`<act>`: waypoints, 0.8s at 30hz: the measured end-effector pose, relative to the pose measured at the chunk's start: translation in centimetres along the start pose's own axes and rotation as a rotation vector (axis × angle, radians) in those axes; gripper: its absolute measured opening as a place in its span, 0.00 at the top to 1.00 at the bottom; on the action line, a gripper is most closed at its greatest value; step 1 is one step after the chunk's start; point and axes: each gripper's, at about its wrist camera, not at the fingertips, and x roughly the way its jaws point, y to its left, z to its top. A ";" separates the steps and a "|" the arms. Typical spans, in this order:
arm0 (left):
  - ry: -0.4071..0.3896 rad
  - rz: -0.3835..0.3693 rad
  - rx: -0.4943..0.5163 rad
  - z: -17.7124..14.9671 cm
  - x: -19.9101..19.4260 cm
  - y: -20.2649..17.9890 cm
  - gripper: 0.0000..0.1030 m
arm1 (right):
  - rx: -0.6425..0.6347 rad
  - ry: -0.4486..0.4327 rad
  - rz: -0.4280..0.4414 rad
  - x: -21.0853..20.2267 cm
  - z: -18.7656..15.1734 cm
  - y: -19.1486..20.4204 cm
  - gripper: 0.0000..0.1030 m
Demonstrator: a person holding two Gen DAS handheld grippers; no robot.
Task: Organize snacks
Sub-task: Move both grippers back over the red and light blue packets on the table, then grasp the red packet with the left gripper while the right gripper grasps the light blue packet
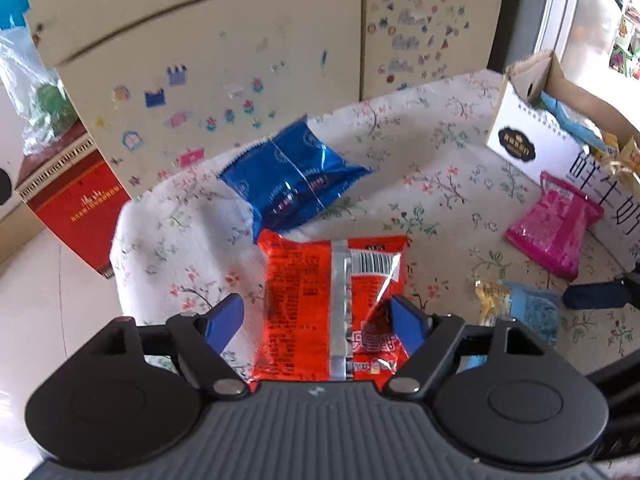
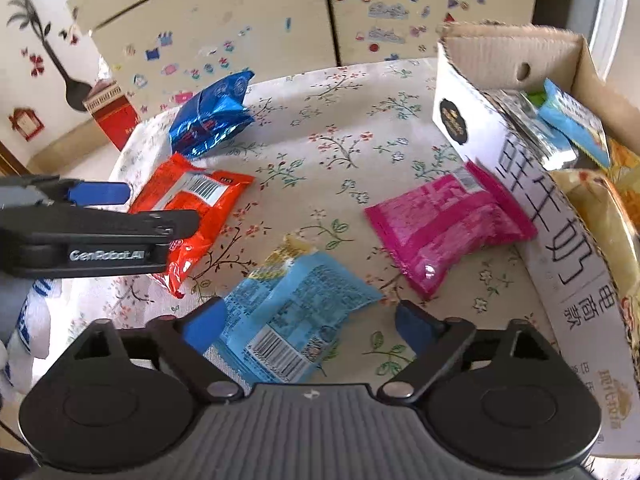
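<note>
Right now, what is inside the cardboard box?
The box holds snack packets: a light blue one, a silvery one and yellow ones nearer the camera. Whatever lies under them, and the box floor, is covered.

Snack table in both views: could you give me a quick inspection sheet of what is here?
Surface: round table under a floral cloth.
Job's things: red foil packet, blue foil packet, pink plastic packet and light blue packet lie loose; white cardboard box already holds several packets.
Clutter: nothing seen.
Grippers: left gripper open astride the red packet; right gripper open over the light blue packet.
Cables: nothing seen.
Surroundings: sticker-covered cream cabinet, red carton on the floor.
</note>
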 end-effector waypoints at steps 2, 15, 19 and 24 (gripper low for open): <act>0.012 0.008 0.019 -0.3 0.5 -0.3 0.20 | -0.026 -0.015 -0.034 0.2 -0.2 0.7 0.06; 0.058 -0.014 -0.132 -1.5 1.7 1.4 0.00 | -0.261 -0.011 0.002 -1.0 0.0 -1.5 0.18; 0.058 -0.010 -0.134 -1.5 1.8 1.3 0.00 | -0.157 0.011 0.047 -1.4 0.2 -2.6 0.17; 0.058 -0.009 -0.146 -1.5 1.8 1.3 0.00 | -0.051 0.044 0.053 -1.6 -0.4 -2.5 0.13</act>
